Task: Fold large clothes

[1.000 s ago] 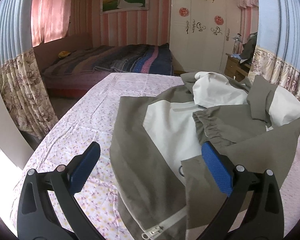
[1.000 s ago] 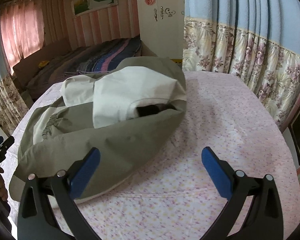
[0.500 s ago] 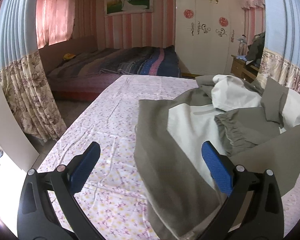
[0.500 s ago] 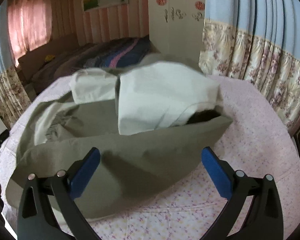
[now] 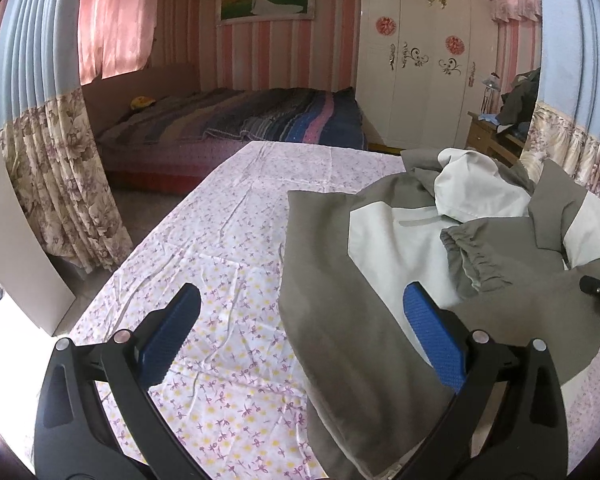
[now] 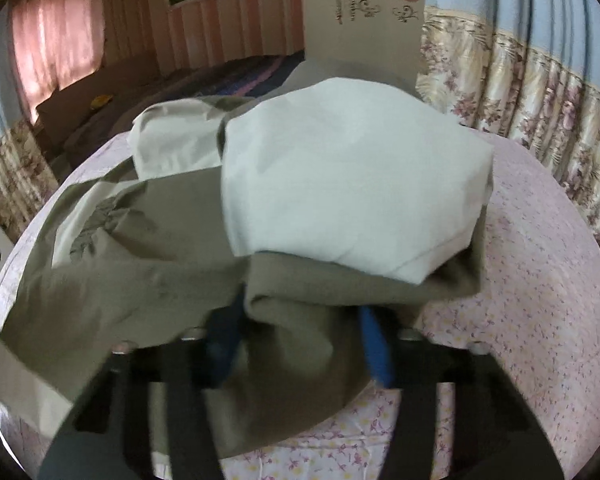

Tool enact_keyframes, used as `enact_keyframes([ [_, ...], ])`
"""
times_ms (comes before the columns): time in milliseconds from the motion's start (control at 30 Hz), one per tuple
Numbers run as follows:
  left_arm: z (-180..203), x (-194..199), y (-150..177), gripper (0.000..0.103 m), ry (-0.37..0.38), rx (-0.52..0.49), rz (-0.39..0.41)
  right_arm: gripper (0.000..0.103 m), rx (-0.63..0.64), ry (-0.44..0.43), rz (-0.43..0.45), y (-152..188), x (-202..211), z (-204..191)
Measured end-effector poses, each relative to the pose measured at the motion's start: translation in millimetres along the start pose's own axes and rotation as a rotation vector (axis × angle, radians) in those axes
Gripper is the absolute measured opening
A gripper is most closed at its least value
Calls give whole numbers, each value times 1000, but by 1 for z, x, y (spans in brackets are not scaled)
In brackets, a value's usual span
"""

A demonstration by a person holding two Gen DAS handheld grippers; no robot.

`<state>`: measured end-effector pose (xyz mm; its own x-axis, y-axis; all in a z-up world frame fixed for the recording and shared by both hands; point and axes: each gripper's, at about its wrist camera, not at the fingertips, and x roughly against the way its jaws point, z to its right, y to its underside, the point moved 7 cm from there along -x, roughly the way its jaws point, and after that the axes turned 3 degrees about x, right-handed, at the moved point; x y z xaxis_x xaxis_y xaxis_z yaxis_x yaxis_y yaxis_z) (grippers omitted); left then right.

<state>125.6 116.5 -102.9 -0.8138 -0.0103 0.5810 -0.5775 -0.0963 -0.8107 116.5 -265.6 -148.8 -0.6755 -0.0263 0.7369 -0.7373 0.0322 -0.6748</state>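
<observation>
Right gripper [image 6: 300,320] fingers closing around the jacket [image 6: 180,280] hem, likely to lift and fold it; grip blurred, cannot tell if clamped. Left gripper [image 5: 300,320] wide open, empty above the worktop [image 5: 220,260]

The jacket [image 5: 384,248] is of matt woven cloth, olive and cream, smooth on its panels and gathered into small wrinkles at the elastic cuff [image 5: 472,256]. The sheet [image 5: 228,264] under it, at 9 o'clock from the jacket, is thin creased cotton with a flower print. The left gripper [image 5: 300,324] has matt black plastic arms, blue pads [image 5: 432,328] with fine rough texture, and small shiny metal rivets. The wardrobe [image 5: 420,68] at 12 o'clock looks glossy white.
</observation>
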Motion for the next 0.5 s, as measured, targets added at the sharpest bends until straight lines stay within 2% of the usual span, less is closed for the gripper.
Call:
enact_keyframes([
  [100, 3, 2, 0, 100, 5, -3, 4, 18, 16, -9, 17, 1, 7, 1],
  [300, 11, 15, -1, 100, -1, -19, 12, 8, -1, 17, 109, -1, 40, 26],
  [367, 14, 20, -3, 100, -6, -24, 18, 6, -32, 50, 148, -1, 56, 48],
  [500, 18, 32, -7, 100, -13, -34, 31, 5, -110, 163, 175, -1, 74, 122],
])
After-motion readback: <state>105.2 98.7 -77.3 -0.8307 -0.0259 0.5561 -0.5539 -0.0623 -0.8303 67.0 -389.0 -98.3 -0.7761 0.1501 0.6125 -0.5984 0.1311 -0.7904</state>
